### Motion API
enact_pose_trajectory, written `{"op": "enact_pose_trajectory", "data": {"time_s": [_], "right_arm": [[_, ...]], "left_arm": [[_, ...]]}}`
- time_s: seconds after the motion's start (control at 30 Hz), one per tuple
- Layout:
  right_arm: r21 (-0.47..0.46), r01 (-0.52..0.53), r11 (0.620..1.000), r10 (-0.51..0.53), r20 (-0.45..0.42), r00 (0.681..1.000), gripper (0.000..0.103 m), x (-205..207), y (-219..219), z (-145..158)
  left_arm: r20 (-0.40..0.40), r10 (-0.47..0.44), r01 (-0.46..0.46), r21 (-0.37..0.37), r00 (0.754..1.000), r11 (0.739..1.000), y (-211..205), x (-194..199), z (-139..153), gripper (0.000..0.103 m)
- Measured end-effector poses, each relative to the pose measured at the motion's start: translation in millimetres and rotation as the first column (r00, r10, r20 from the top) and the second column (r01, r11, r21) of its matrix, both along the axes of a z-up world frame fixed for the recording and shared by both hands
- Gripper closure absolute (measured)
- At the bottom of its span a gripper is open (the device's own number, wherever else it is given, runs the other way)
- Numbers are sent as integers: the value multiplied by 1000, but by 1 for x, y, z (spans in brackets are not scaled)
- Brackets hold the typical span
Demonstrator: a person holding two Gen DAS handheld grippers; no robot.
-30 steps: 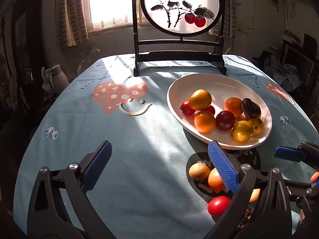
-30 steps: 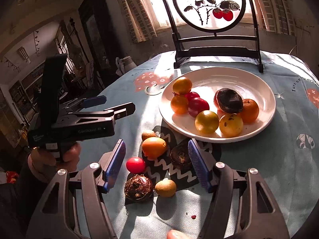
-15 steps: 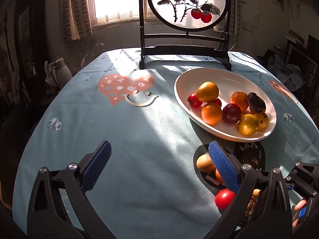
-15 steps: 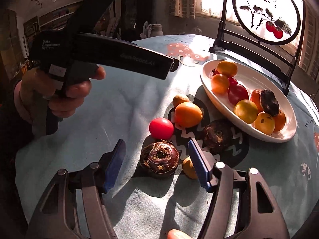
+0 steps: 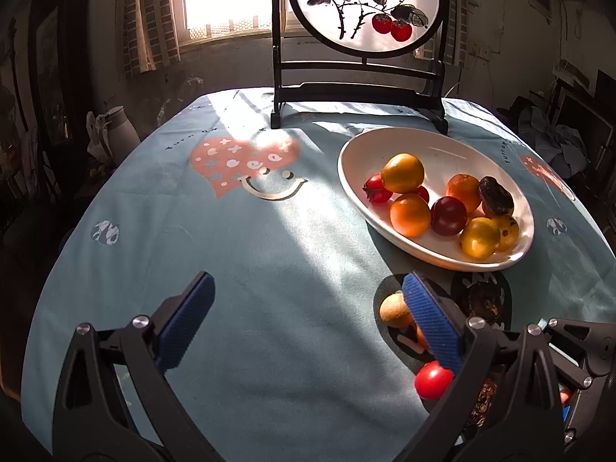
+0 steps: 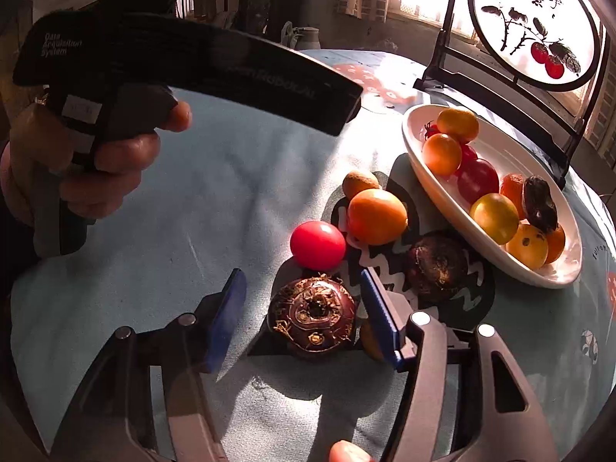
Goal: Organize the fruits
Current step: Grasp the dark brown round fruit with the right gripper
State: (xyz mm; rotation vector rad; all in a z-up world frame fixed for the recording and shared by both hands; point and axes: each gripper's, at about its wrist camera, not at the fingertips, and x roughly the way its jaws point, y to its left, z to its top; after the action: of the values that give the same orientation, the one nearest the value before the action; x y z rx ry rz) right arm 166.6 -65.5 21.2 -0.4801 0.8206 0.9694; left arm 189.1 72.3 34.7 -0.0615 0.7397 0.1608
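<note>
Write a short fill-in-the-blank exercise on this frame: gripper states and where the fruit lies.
1. The right gripper is open, its fingers on either side of the dark ____ fruit.
2. The red ball-like fruit lies on the ____, not in the dish.
3. The white dish stands in front of a round ____ screen.
4. The left gripper holds ____.

Missing words: purple; tablecloth; painted; nothing
</note>
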Motion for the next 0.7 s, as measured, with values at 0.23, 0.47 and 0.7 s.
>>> {"op": "enact_pose_trajectory", "data": {"time_s": [0.23, 0.47, 0.7], "right_arm": [[-18, 2, 1000, -1, 25, 1000, 59, -6, -4, -1], [-26, -6, 1000, 7, 13, 1000, 58, -7, -5, -1], [-45, -11, 999, 11, -1, 1000, 58, -10, -9, 1]], "left_arm": [[-6, 7, -7, -15, 1000, 1000, 3, -2, -1, 3], [-15, 14, -14, -17, 1000, 1000, 6, -2, -3, 3], [-26, 10, -10, -18, 1000, 1000, 7, -3, -5, 3]]}}
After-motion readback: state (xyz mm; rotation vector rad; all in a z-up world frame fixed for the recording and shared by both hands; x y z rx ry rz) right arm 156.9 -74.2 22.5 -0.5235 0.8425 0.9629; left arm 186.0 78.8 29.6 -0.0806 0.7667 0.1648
